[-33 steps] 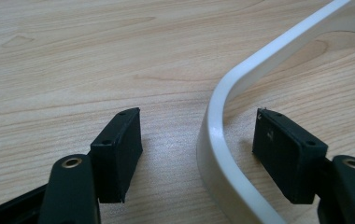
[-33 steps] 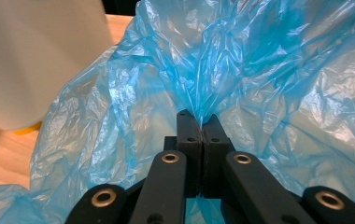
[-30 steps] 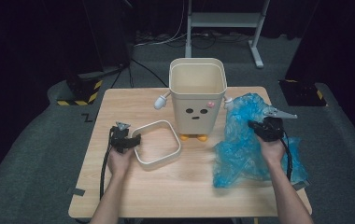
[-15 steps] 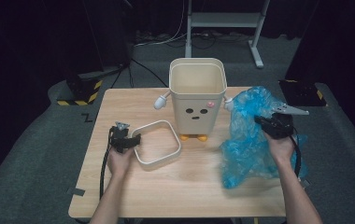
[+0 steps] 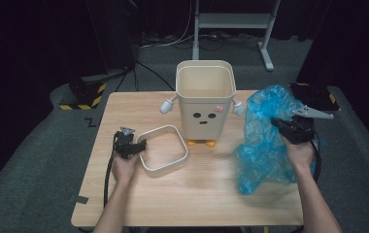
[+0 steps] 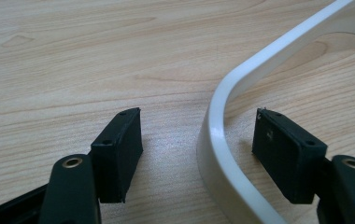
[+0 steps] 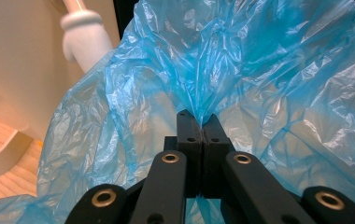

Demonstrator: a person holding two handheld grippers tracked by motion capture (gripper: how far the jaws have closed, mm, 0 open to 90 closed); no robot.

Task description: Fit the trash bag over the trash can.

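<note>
A crumpled blue plastic bag point(image 5: 262, 145) hangs over the table's right side, lifted by a pinch of its film. My right gripper point(image 5: 276, 122) is shut on that pinch, and in the right gripper view the jaws point(image 7: 202, 122) meet on a gathered fold of the bag point(image 7: 259, 60). A cream bin with a face point(image 5: 204, 104) stands upright at the back centre. A cream ring-shaped rim point(image 5: 186, 154) lies flat at front left. My left gripper point(image 5: 141, 143) is open with one jaw on each side of the rim's edge point(image 6: 222, 116), pads apart from it point(image 6: 199, 112).
The wooden table point(image 5: 197, 204) has bare room along its front. The bin's small white arm point(image 7: 84, 32) juts out close to the bag. Beyond the table stand a metal stand base point(image 5: 231, 19) and black equipment on the dark floor.
My right gripper has risen with the blue bag, pulling it up from lying flat on the table. The left gripper and the ring have stayed put.
</note>
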